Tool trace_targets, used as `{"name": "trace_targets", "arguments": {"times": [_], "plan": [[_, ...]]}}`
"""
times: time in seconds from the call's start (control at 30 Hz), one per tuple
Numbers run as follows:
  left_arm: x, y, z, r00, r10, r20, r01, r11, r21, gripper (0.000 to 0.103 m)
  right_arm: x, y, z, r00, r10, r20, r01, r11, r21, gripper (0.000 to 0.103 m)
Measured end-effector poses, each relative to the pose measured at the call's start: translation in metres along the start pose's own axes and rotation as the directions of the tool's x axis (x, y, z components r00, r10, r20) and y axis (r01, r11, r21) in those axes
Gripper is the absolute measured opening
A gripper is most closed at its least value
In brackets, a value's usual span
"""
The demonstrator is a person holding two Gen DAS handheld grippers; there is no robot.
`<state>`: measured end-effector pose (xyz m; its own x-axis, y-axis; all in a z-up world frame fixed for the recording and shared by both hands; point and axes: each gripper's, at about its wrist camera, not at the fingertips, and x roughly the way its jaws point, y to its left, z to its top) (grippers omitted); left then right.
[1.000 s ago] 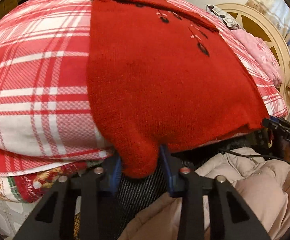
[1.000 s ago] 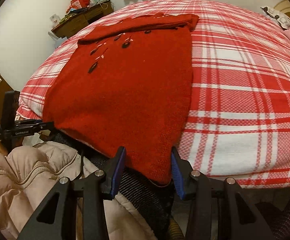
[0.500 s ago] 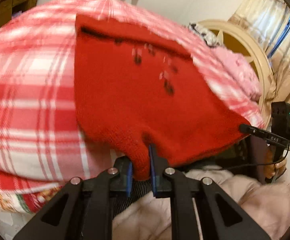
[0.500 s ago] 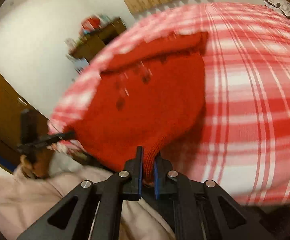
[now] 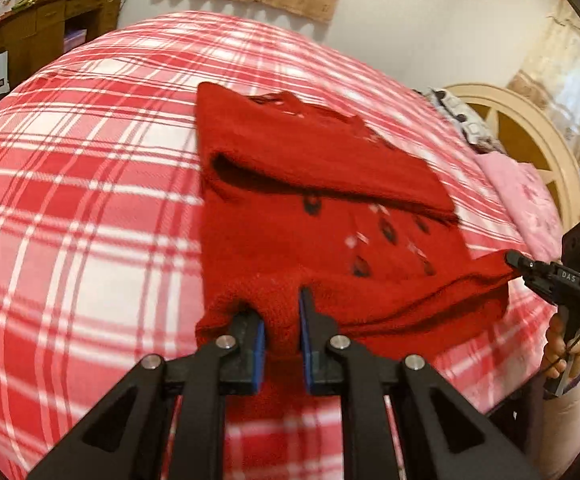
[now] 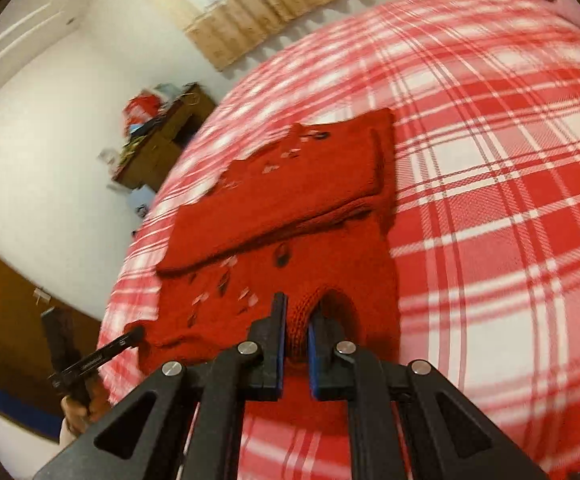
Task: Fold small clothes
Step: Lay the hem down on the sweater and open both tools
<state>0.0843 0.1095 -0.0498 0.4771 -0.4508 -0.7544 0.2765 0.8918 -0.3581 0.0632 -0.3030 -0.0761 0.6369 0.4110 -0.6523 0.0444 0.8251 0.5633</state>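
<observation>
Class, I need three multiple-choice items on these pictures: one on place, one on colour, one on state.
1. Where does the red knitted sweater lie?
A. on the red-and-white checked bedspread
B. on a chair
C. on the floor

2. What colour are the pads on the left hand-held gripper?
A. yellow
B. blue
C. white

3. How is the right hand-held gripper?
A. wide open
B. shut on nothing
C. shut on the sweater's hem

Answers: 1 A, checks surround the sweater; 2 B, blue strips line both fingers; 3 C, knit is pinched between its pads.

A home bedroom: bed under a red plaid cover (image 5: 90, 220), cream headboard (image 5: 529, 128), cluttered wooden desk (image 5: 50, 16).
</observation>
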Motion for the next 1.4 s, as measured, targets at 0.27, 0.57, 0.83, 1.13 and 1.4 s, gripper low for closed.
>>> {"name": "trace_targets", "arguments": {"times": [0.27,0.57,0.83,1.13,1.4], "plan": [[0.001,0.014,0.028,1.000,-0.022,0.005,0.022,1.000,-0.006,0.041,0.042,-0.020,0.010,0.996,-0.069,-0.048,0.072,0.996,0.051,0.009],[-0.030,0.040,0.039,0.989,0.052,0.141,-0.061,0.996,0.064,0.077,0.033,-0.020,0.021,1.000,0.006,-0.009,-0.005,0.997,0.078,0.012],[-0.003,0.017,0.024,0.990,0.017,0.138,-0.041,0.985,0.168,0.077,-0.004,-0.003,0.020,0.990,-0.045,0.134,0.041,0.998,0.039,0.044],[0.008,0.005,0.011,0.978,-0.031,0.204,-0.003,0.987,0.161,0.062,-0.020,0.002,0.005,0.989,-0.062,0.134,0.059,0.998,0.024,0.044],[0.020,0.011,0.006,0.986,-0.010,0.168,-0.009,0.994,0.108,0.062,-0.014,0.003,0.001,0.990,-0.062,0.125,0.058,0.998,0.031,0.044]]}}
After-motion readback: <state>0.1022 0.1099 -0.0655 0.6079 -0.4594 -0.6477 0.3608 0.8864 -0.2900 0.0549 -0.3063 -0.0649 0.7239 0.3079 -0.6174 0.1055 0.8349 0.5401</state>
